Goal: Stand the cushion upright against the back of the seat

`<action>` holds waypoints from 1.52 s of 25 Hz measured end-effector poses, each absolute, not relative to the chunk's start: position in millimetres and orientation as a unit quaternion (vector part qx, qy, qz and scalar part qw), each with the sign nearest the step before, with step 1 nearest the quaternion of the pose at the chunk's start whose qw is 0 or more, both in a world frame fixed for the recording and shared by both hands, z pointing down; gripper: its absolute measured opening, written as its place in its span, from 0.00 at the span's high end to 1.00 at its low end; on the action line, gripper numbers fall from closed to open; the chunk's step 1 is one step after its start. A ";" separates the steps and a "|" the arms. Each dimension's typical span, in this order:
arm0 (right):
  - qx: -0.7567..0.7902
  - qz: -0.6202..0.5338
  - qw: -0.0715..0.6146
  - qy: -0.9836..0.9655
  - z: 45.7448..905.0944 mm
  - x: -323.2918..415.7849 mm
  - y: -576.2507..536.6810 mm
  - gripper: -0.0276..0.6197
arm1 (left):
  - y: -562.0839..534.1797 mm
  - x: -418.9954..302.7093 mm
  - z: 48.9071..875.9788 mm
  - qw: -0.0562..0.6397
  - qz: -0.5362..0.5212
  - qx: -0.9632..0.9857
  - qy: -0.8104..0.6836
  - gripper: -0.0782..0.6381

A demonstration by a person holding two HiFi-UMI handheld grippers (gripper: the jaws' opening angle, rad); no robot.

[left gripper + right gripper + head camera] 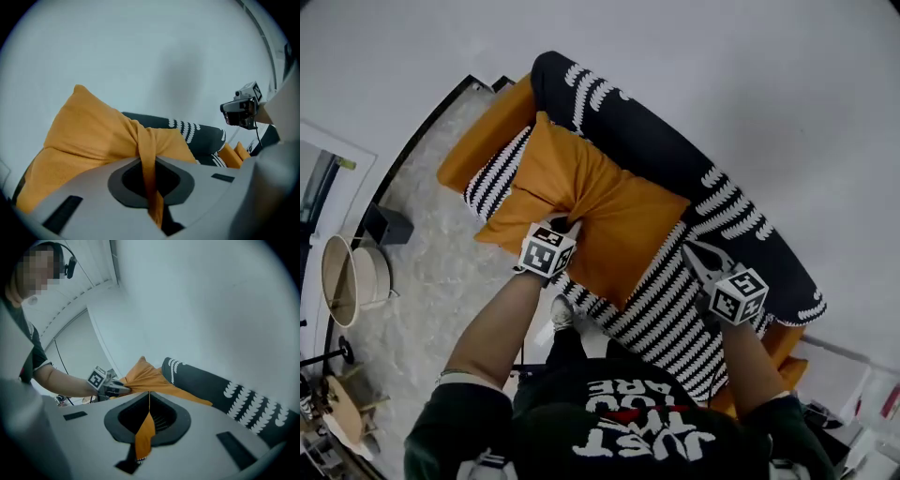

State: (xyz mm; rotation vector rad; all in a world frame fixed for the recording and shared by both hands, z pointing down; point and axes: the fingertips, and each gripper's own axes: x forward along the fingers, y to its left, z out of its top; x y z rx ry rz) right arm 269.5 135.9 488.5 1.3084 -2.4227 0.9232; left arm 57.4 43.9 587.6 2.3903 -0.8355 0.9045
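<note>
Orange, soft and seemingly light, the cushion (609,211) puckers where the left gripper (561,228) and right gripper (692,251) each clench its near edge.

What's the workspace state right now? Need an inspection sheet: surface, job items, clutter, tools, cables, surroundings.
Surface: striped seat with dark patterned back, standing on pale marbled floor.
Job's things: orange cushion over the seat, held at its near edge, not yet upright against the back.
Clutter: another orange cushion at the seat's end; round tub and dark box on the floor.
Grippers: left tool shut on cushion fabric; right tool shut on cushion fabric.
Cables: thin cable hanging below the right tool.
Surroundings: plain white wall behind the seat.
</note>
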 end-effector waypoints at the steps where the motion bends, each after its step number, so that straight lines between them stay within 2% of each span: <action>1: 0.447 0.308 0.114 -0.832 474.6 264.6 130.3 0.92 | 35.9 48.2 561.7 0.204 0.321 0.871 -0.309 0.87; 14: 0.437 0.188 0.050 -0.878 318.6 236.1 73.0 0.92 | -42.5 -55.5 245.9 -0.075 0.267 0.865 -0.417 0.87; 22: 0.406 0.126 0.024 -0.905 289.1 223.4 11.7 0.92 | -94.5 -85.7 155.7 -0.212 0.300 0.820 -0.439 0.87; 29: 0.388 0.084 0.042 -0.917 219.3 249.6 54.8 0.92 | -73.6 -77.2 63.6 -0.229 0.304 0.799 -0.466 0.87; 33: 0.375 0.084 0.052 -0.922 229.8 241.1 43.3 0.92 | -97.2 -85.7 74.7 -0.210 0.309 0.793 -0.481 0.87; 38: 0.366 0.107 0.051 -0.923 284.0 207.1 -16.1 0.92 | -166.1 -104.0 134.2 -0.196 0.316 0.796 -0.477 0.87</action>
